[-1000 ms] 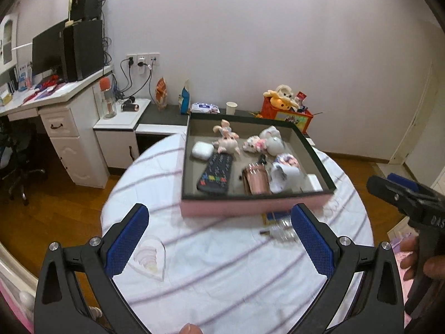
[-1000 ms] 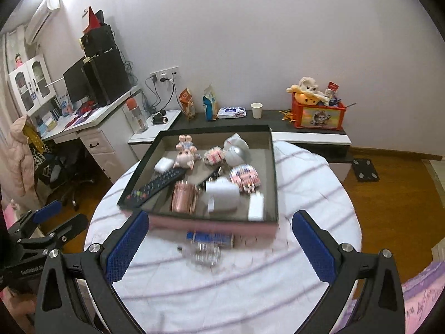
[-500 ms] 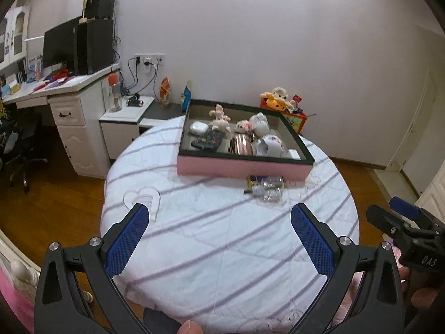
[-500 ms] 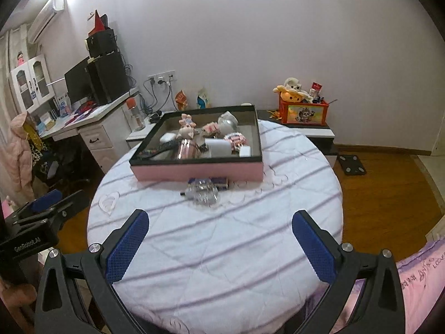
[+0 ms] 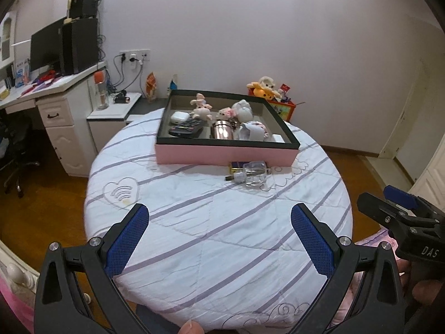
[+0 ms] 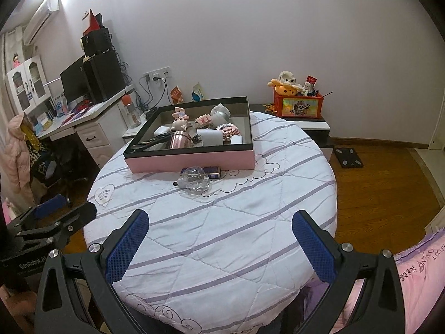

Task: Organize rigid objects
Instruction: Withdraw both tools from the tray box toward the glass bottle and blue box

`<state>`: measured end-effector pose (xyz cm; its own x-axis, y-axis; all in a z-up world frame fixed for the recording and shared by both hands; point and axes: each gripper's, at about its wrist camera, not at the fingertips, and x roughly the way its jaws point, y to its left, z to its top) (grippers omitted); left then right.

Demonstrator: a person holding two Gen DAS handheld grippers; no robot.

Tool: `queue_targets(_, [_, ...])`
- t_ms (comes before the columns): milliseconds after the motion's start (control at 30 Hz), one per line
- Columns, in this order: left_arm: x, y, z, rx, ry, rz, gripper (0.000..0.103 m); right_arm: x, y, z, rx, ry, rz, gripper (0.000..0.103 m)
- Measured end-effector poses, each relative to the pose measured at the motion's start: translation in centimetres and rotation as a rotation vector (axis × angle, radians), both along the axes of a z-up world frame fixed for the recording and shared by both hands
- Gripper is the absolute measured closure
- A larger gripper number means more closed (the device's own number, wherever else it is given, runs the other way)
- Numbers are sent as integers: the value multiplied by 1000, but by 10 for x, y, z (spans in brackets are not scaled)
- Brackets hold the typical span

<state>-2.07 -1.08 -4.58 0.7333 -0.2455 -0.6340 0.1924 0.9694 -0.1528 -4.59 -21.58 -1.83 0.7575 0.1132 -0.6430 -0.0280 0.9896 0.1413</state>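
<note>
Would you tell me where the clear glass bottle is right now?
In both views, the glass bottle lies on the table, just before the pink tray, against a small dark box.

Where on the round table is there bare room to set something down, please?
The striped white quilt lies bare from the clear glass bottle to the near edge, also left around the embroidered heart. The pink black-rimmed tray is crowded.

Soft, even indoor light fills both views. A bright glare burns out the top left corner of the right wrist view. Fisheye bending curves the wall (image 6: 250, 27) and floor (image 6: 389, 181); dark vignette rims the corners. Focus is sharp.
</note>
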Motion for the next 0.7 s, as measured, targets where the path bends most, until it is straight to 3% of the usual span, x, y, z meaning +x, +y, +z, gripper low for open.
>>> queue_targets(700, [126,-76,-81,17,126,-94,0,52,-38,-42,21,115,-75,0])
